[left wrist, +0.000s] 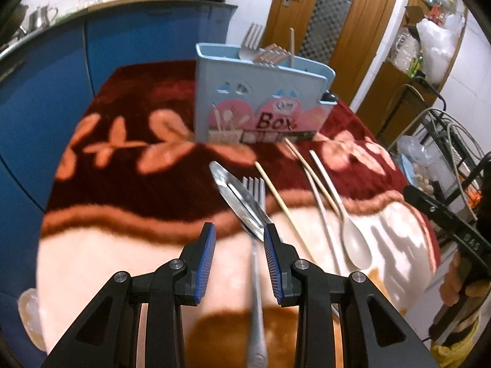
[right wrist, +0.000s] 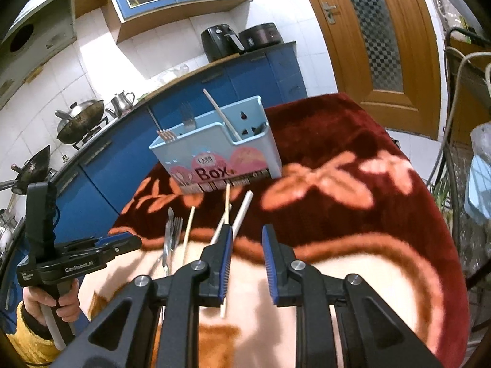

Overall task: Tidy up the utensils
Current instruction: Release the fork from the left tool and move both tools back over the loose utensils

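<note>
A light blue utensil box (left wrist: pixel 260 98) (right wrist: pixel 221 153) marked "Box" stands upright on the red flowered tablecloth (left wrist: pixel 138 190). A fork, chopsticks and a stick poke out of its top. In front of it lie a steel fork (left wrist: pixel 254 187) with a steel spoon (left wrist: pixel 236 193) across it, a wooden chopstick (left wrist: pixel 282 205), a pale long handle (left wrist: pixel 322 202) and a beige spoon (left wrist: pixel 356 245). My left gripper (left wrist: pixel 238 227) hovers open over the fork's handle, pads apart from it. My right gripper (right wrist: pixel 247 228) is open above the cloth, a chopstick (right wrist: pixel 227 202) running under its left finger.
Blue kitchen cabinets (right wrist: pixel 190 101) curve behind the table on the left, with woks (right wrist: pixel 79 119) on a stove. A wooden door (right wrist: pixel 368 30) stands at the back right. A wire rack (left wrist: pixel 445 141) with bags and cables crowds the table's right edge.
</note>
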The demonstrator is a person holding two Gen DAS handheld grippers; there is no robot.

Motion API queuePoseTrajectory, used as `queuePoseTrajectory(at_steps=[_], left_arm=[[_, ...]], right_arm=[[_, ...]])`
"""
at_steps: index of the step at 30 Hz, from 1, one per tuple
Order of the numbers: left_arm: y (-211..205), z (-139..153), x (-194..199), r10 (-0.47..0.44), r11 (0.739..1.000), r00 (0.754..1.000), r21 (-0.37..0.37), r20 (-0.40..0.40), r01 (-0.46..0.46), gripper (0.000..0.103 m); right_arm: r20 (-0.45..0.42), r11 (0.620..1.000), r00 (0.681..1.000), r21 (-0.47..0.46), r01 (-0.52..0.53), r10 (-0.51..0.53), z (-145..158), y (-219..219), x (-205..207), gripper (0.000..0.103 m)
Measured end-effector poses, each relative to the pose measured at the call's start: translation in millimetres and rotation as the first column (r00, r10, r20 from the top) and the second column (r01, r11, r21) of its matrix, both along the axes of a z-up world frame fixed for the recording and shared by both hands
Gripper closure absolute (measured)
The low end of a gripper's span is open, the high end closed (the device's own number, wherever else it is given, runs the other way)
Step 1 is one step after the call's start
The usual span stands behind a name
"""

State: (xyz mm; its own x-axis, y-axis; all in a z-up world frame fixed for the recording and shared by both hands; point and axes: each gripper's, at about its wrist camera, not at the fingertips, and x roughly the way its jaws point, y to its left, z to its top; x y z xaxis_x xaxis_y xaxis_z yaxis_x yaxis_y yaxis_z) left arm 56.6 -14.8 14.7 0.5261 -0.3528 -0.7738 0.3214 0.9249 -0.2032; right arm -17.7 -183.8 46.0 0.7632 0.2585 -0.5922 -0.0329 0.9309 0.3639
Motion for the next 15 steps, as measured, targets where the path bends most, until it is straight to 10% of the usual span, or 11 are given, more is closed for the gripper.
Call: queuePoseTrajectory(at_steps=[15], left_arm=[[-36,-17,-8,-0.044,0.999,0.992,0.01,-0.119,0.046,0.07]], right_arm=[[-0.043,0.998,0.998,0.042,0.039,-0.037,-17,-21,-15,0.077]])
